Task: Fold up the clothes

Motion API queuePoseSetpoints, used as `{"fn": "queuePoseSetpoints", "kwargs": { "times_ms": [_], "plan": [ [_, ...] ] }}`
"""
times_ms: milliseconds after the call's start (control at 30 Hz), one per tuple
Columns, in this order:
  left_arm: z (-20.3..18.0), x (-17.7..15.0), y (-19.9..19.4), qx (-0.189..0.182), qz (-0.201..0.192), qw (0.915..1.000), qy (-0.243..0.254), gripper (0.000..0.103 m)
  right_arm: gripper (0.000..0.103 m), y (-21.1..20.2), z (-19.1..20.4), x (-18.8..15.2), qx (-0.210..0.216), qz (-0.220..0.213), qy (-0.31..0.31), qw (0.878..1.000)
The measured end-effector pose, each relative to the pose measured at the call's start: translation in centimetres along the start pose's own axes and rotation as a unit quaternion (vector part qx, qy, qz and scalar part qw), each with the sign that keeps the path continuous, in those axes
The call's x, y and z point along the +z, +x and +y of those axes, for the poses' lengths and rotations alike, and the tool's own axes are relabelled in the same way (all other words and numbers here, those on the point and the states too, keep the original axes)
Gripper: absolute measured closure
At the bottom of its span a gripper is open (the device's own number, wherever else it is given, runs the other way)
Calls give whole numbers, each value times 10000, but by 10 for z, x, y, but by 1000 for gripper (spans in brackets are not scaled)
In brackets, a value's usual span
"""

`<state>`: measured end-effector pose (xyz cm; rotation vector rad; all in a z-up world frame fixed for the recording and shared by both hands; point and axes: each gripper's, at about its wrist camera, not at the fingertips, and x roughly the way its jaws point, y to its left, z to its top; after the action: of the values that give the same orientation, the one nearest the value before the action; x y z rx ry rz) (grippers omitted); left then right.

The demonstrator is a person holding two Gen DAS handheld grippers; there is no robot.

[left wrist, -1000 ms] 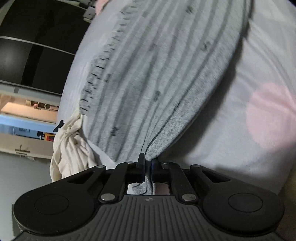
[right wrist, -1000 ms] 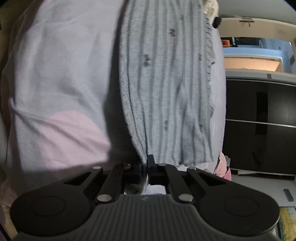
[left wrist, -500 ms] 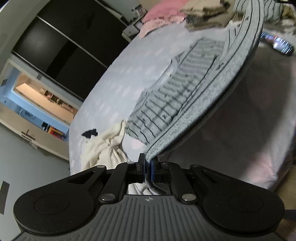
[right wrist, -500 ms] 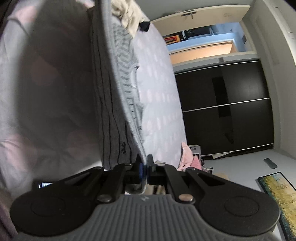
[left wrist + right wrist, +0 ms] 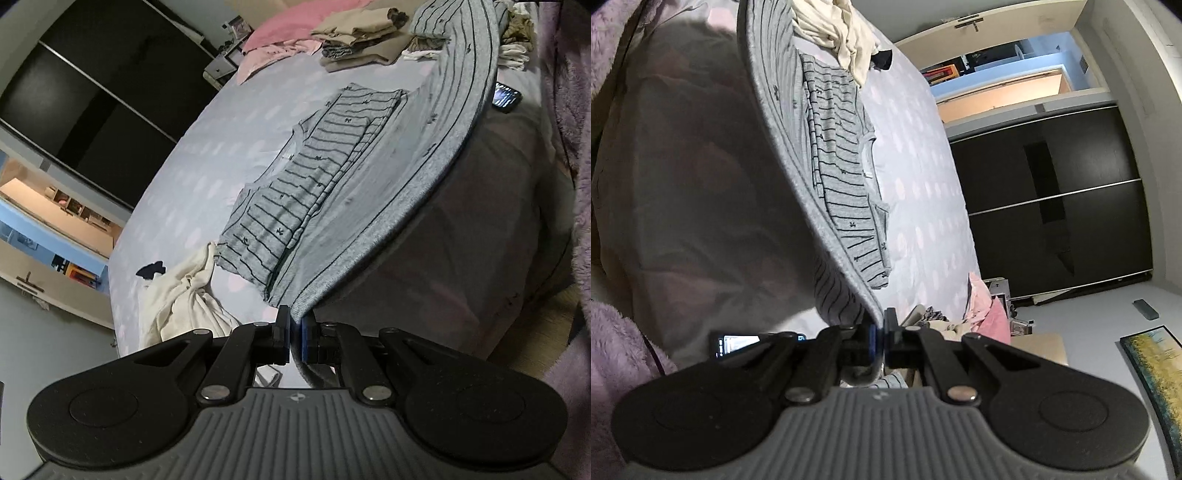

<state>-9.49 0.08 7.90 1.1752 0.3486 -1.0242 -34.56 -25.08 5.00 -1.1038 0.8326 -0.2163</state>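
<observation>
A bed (image 5: 192, 155) with a pale dotted sheet fills the room, with dark wardrobe doors (image 5: 1052, 199) beyond it. The left gripper (image 5: 294, 332) is clamped on the hem corner of a grey striped shirt (image 5: 436, 155); the right gripper (image 5: 880, 328) pinches the other corner (image 5: 783, 147), so the hem stretches raised between them. The rest of the shirt lies folded on the sheet, at 12 o'clock in the left view. A cream garment (image 5: 184, 295) is bunched just beside it at 10 o'clock. A phone (image 5: 506, 96) lies near the bed edge at 1 o'clock. Farther off, tan clothes (image 5: 362, 29) and a pink garment (image 5: 280, 37) are piled.
</observation>
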Motion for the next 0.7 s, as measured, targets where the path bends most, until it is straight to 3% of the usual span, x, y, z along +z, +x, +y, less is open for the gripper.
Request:
{"fn": "queuePoseSetpoints", "kwargs": {
  "times_ms": [167,400,700],
  "plan": [
    [2,0,15,-15,91,10000,13,99,99,25,-8,4,10,36,47,10000],
    [42,34,65,171,115,9997,126,99,99,80,-34,11,-106,196,236,9995],
    [98,80,164,243,424,9977,470,99,99,178,-87,23,40,435,665,9968]
  ]
}}
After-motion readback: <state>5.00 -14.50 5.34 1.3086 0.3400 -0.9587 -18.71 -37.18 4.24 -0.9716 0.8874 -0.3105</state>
